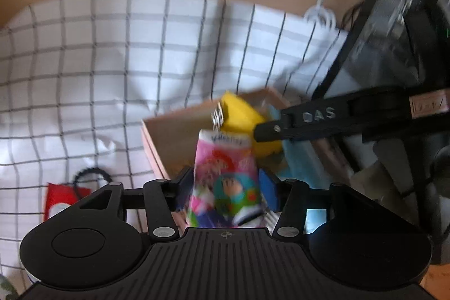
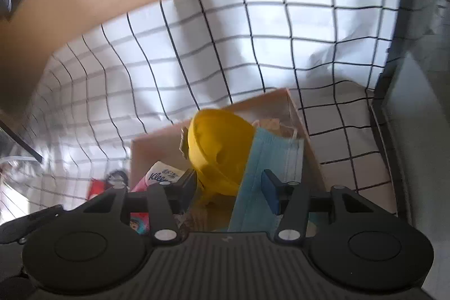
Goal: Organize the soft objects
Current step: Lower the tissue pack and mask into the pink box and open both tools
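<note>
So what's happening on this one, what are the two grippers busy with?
A person is sorting soft items into a shallow cardboard box on a checked cloth. The left gripper has a cartoon-print tissue pack between its fingers over the box. The right gripper hovers open above a yellow item and a blue face mask lying inside.

Left gripper (image 1: 226, 187): pitched downward and seen from behind its palm. The pads (image 1: 268, 187) are set against both sides of a tissue pack (image 1: 225, 176), which is held upright between them (edges blurred, contact judged from the filled gap).

Right gripper (image 2: 229, 187): also angled downward. Its jaws are parted to a middling gap and nothing is pinched. In the left wrist view, one of its fingers (image 1: 309, 120) is seen reaching in from the right.
</note>
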Demonstrator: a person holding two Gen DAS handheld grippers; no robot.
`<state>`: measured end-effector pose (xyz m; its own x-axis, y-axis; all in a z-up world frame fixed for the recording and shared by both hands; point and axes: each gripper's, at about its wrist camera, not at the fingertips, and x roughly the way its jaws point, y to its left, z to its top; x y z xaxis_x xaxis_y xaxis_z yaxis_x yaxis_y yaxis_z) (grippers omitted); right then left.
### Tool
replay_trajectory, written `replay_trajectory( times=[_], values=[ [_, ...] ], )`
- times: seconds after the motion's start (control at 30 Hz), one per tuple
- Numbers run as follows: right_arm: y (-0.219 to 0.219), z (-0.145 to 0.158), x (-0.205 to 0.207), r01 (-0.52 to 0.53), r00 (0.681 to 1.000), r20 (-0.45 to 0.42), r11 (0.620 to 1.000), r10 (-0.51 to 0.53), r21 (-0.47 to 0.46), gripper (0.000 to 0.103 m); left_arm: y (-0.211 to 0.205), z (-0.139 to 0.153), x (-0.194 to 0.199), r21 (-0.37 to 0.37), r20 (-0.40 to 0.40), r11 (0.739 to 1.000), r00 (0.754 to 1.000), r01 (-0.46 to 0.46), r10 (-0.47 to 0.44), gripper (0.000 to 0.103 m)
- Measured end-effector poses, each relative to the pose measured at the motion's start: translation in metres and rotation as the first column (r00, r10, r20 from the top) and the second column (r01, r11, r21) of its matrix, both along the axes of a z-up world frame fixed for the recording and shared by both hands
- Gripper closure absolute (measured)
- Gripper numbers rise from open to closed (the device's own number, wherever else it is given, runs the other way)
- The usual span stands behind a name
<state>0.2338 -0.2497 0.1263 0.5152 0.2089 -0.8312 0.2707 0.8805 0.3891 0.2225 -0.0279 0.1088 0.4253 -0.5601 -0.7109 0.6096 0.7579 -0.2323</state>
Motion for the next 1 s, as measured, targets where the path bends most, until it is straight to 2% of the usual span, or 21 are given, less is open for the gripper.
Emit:
replay_trajectory(
  times=[0.07, 0.13, 0.2, 0.23, 0.27, 0.37, 0.47, 0.57, 0.8, 0.93, 1.0],
  values=[
    [-0.003, 0.014, -0.014, 0.02, 0.998, 0.053, 1.0, -0.02, 0.005, 0.052, 0.01, 0.009, -0.008, -0.068, 0.009, 0.997, 1.0, -0.021, 0.022, 0.049],
    [-0.003, 0.022, -0.024, 0.062, 0.996, 0.059, 0.998, -0.06, -0.032, 0.053, 0.01, 0.009, -0.014, -0.096, -0.016, 0.995, 1.0, -0.004, 0.002, 0.049],
    [-0.001, 0.02, -0.036, 0.094, 0.995, 0.052, 0.992, -0.09, -0.079, 0.064, 0.001, 0.002, -0.015, -0.057, -0.039, 0.998, 0.999, 0.012, -0.015, 0.05],
    [-0.001, 0.018, -0.039, 0.107, 0.994, 0.045, 0.989, -0.103, -0.098, 0.076, -0.003, -0.004, -0.016, -0.033, -0.048, 0.999, 0.999, 0.009, -0.01, 0.051],
    [-0.002, 0.014, -0.043, 0.112, 0.993, 0.034, 0.989, -0.109, -0.099, 0.081, -0.007, -0.011, -0.016, -0.013, -0.065, 1.0, 0.998, 0.005, -0.006, 0.052],
    [-0.005, -0.005, -0.044, 0.103, 0.994, -0.024, 0.994, -0.103, -0.022, 0.086, -0.014, -0.018, -0.019, -0.017, -0.052, 1.0, 0.999, 0.01, -0.011, 0.052],
    [-0.003, -0.01, -0.034, 0.109, 0.994, -0.01, 0.994, -0.109, -0.012, 0.087, -0.018, -0.019, -0.014, -0.033, -0.059, 0.999, 0.998, 0.033, -0.035, 0.052],
    [-0.005, -0.021, -0.011, 0.124, 0.992, -0.034, 0.99, -0.122, 0.062, 0.089, -0.017, -0.024, -0.006, -0.05, -0.07, 0.999, 0.997, 0.012, -0.015, 0.052],
    [-0.017, -0.042, 0.01, 0.148, 0.987, -0.081, 0.982, -0.14, 0.116, 0.089, -0.018, -0.032, 0.009, -0.064, -0.08, 0.997, 0.996, -0.035, 0.03, 0.052],
    [-0.016, -0.034, 0.001, 0.136, 0.988, -0.088, 0.984, -0.126, 0.115, 0.089, -0.019, -0.033, 0.015, -0.069, -0.094, 0.996, 0.994, -0.059, 0.053, 0.052],
    [-0.011, -0.019, -0.007, 0.119, 0.991, -0.064, 0.99, -0.114, 0.081, 0.084, -0.015, -0.029, 0.015, -0.082, -0.118, 0.995, 0.992, -0.058, 0.048, 0.052]
  ],
)
